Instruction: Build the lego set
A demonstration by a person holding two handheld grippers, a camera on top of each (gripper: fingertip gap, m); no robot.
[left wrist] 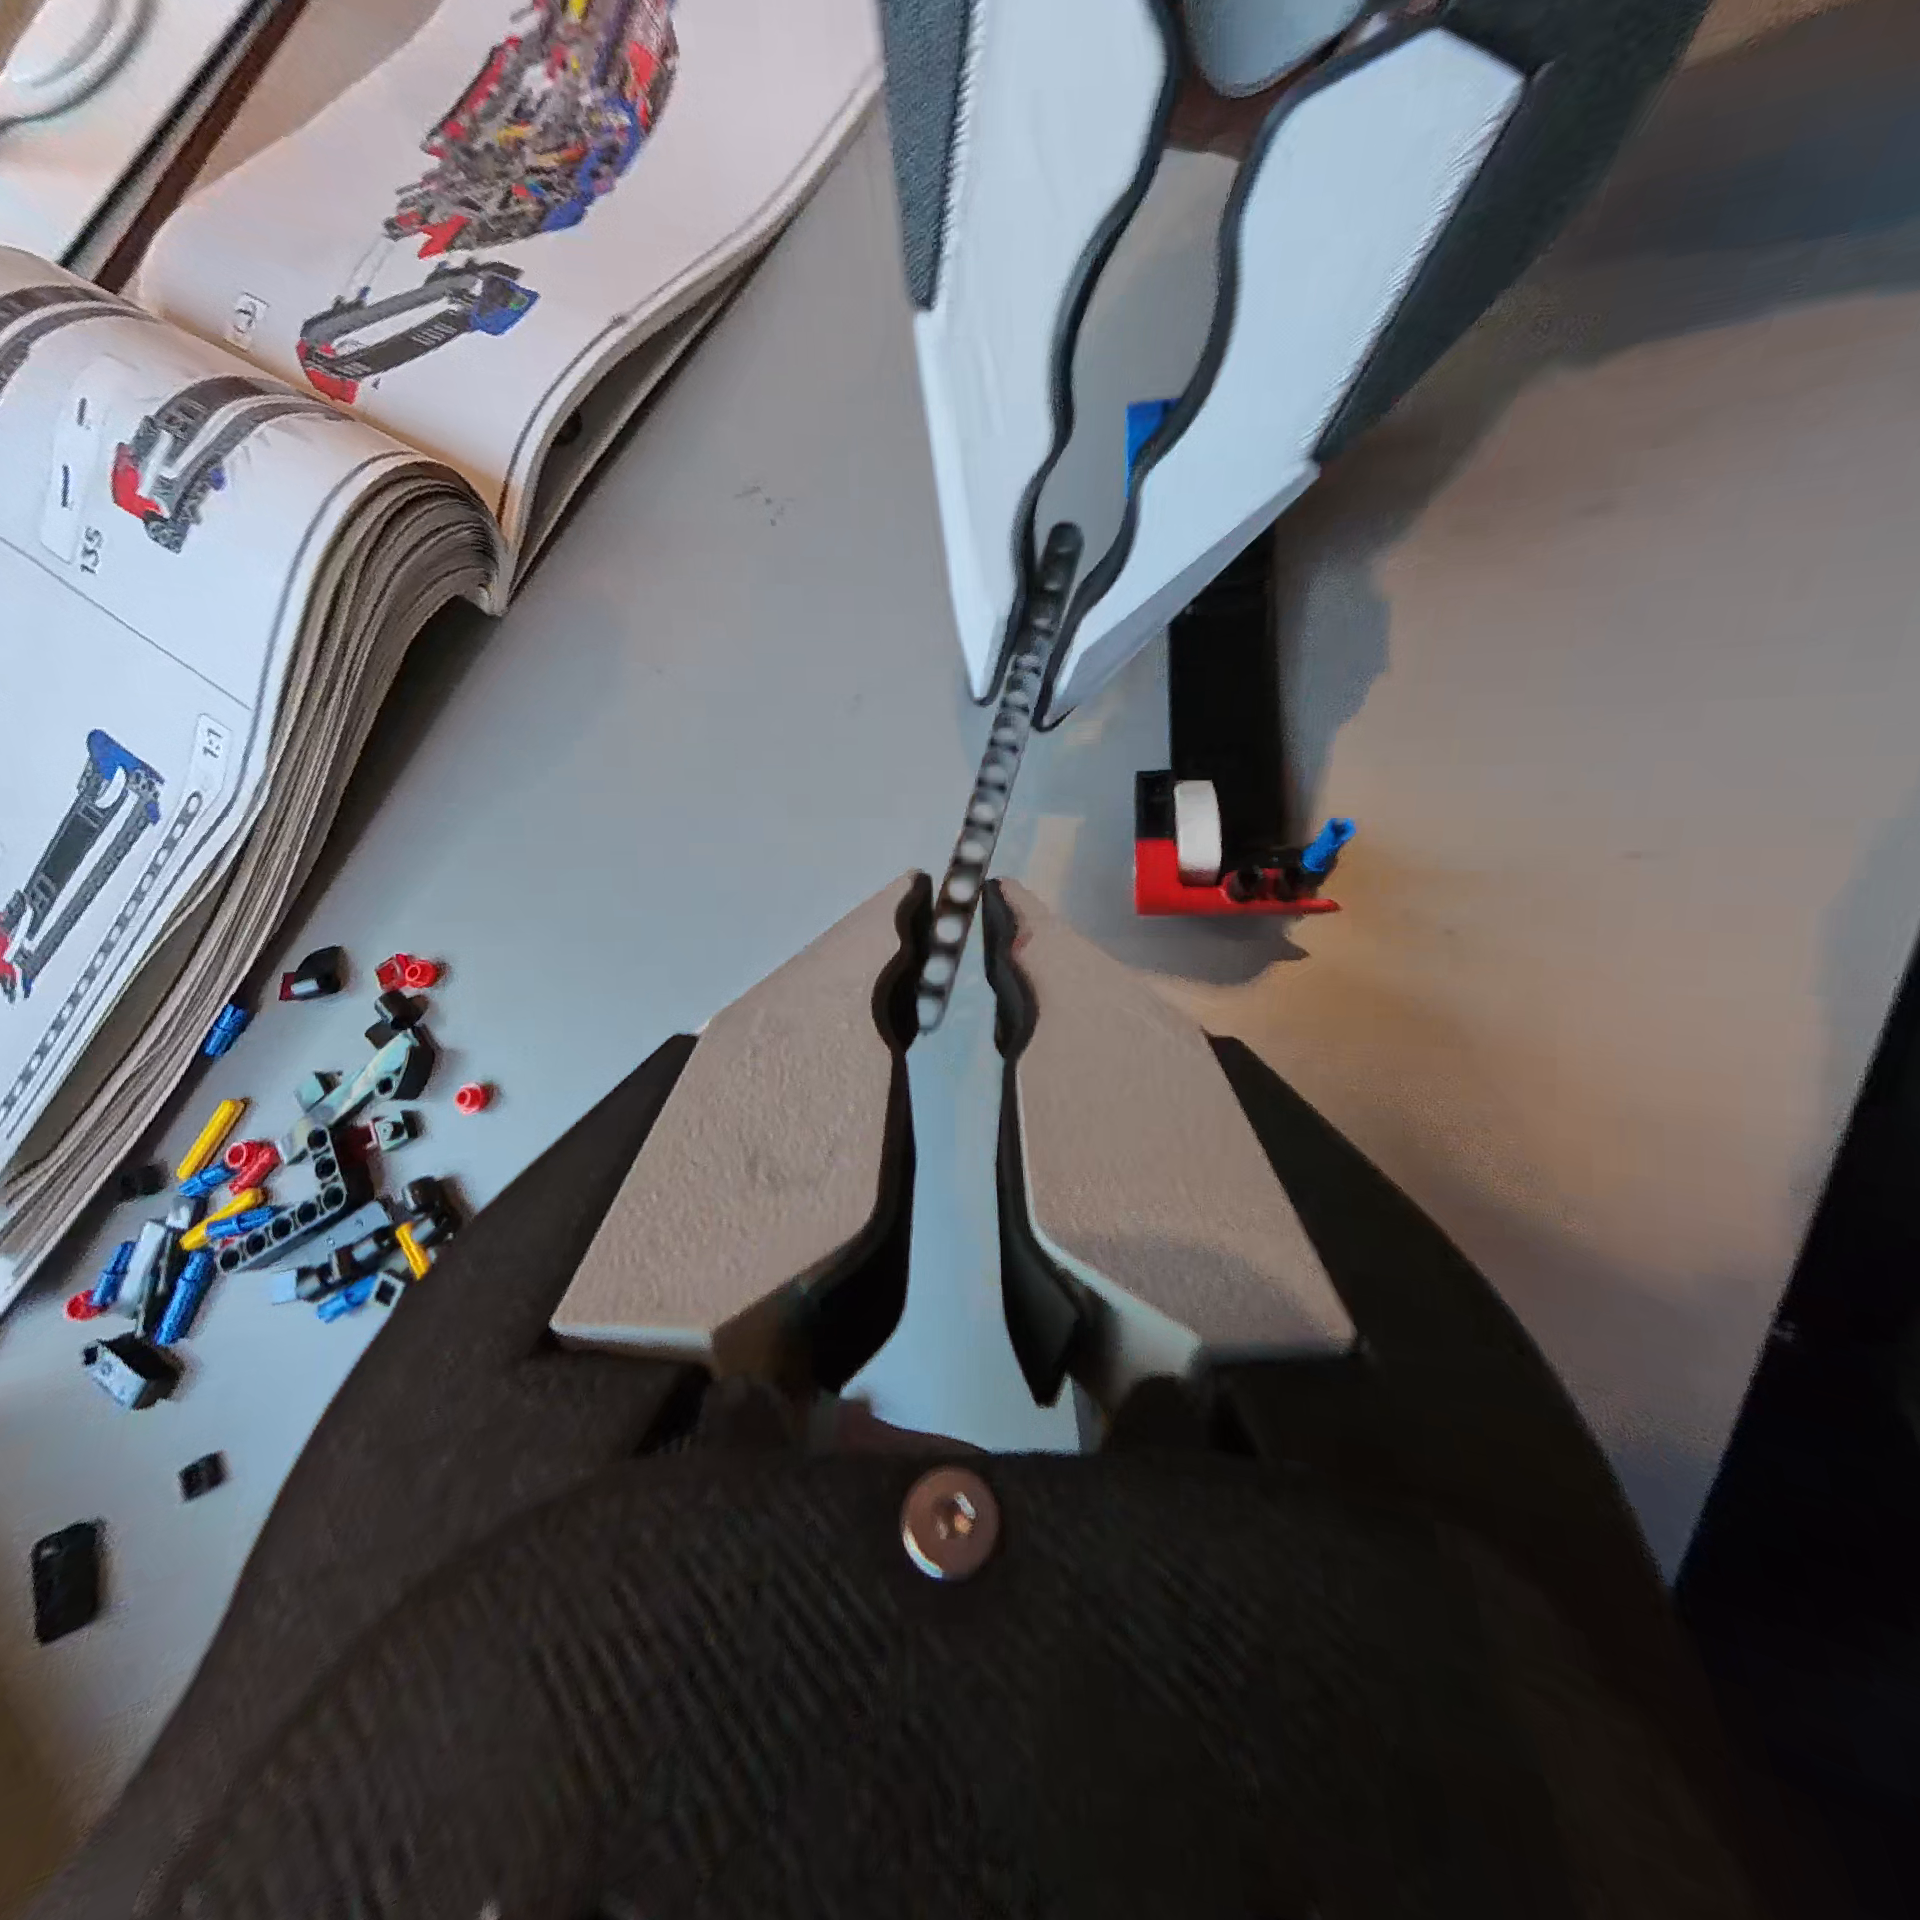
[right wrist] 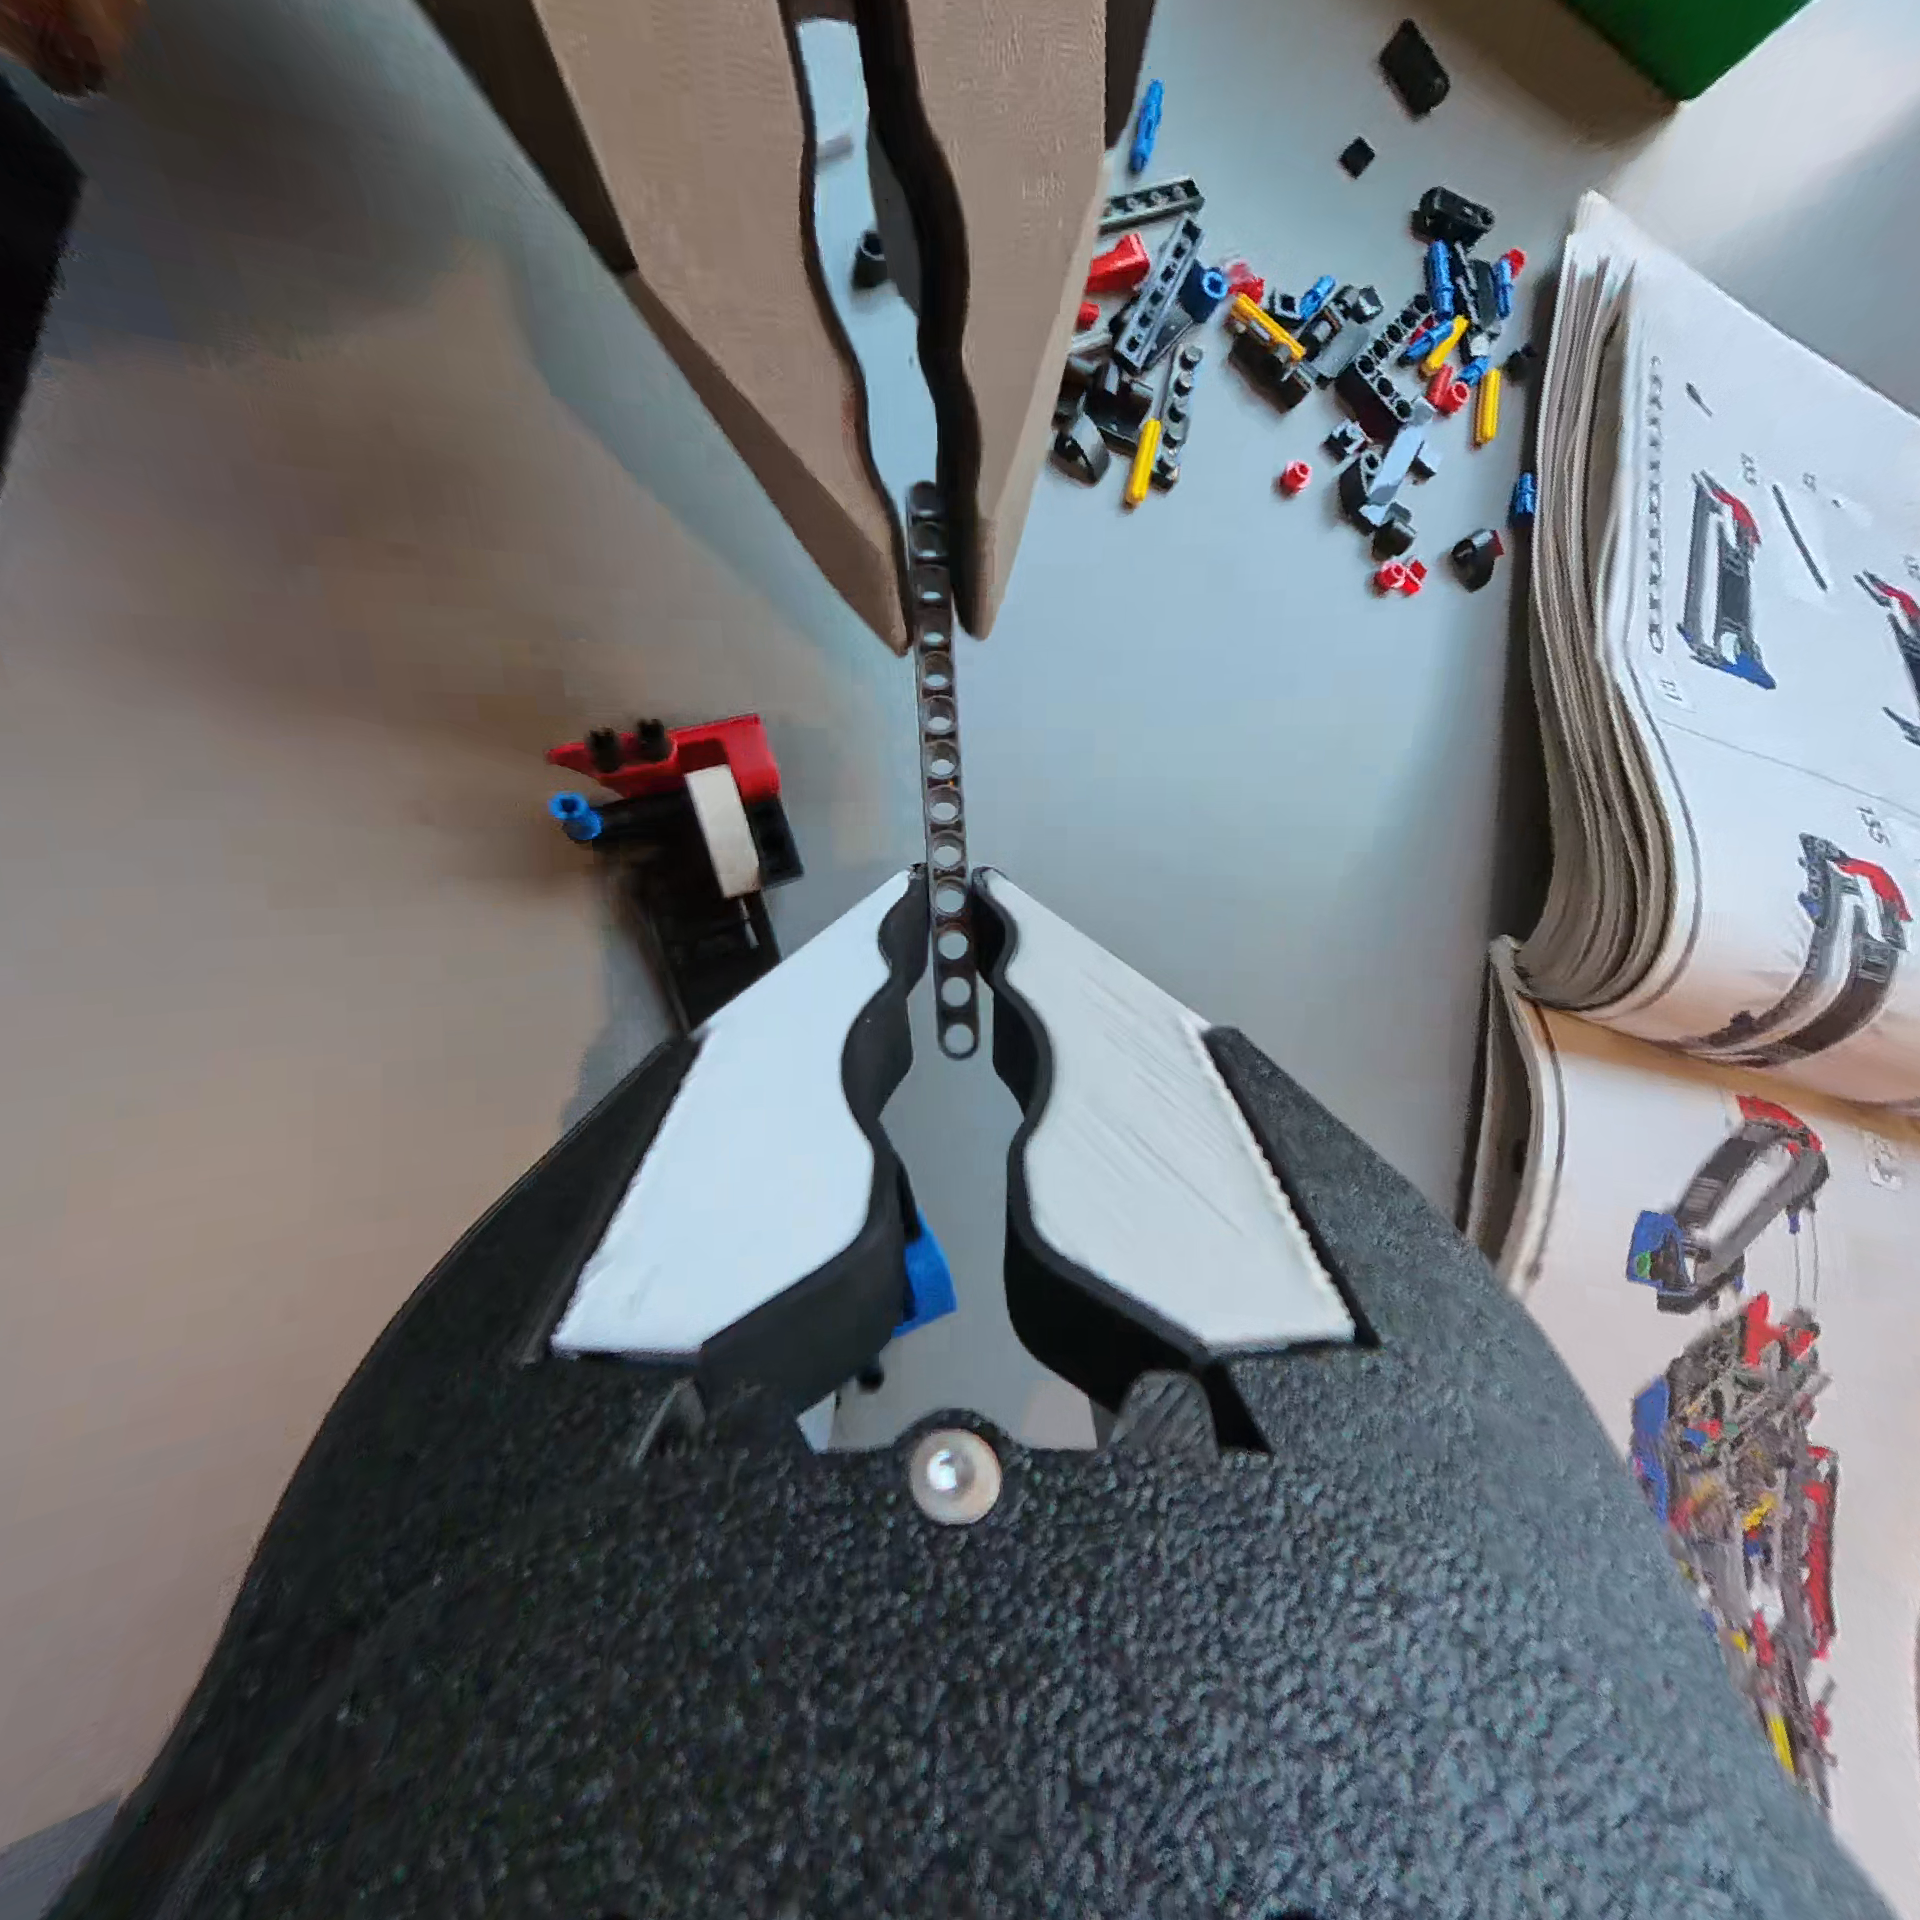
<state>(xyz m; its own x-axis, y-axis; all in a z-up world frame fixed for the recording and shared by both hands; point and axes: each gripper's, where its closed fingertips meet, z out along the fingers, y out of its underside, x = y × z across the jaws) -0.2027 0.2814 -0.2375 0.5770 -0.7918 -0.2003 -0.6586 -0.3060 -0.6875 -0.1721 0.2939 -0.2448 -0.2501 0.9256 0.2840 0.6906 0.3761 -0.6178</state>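
Left tongs (left wrist: 954, 894) and right tongs (right wrist: 948, 883) each grip one end of the long beam (left wrist: 1000, 769); uneven pulling could twist it loose above the worktop (left wrist: 727, 727).

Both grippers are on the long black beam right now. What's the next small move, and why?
Probably open the left gripper and let go. The long black beam is pinched at both ends, with the right gripper on the other end, so it cannot travel. The partial assembly lies nearby; the right could then carry it there.
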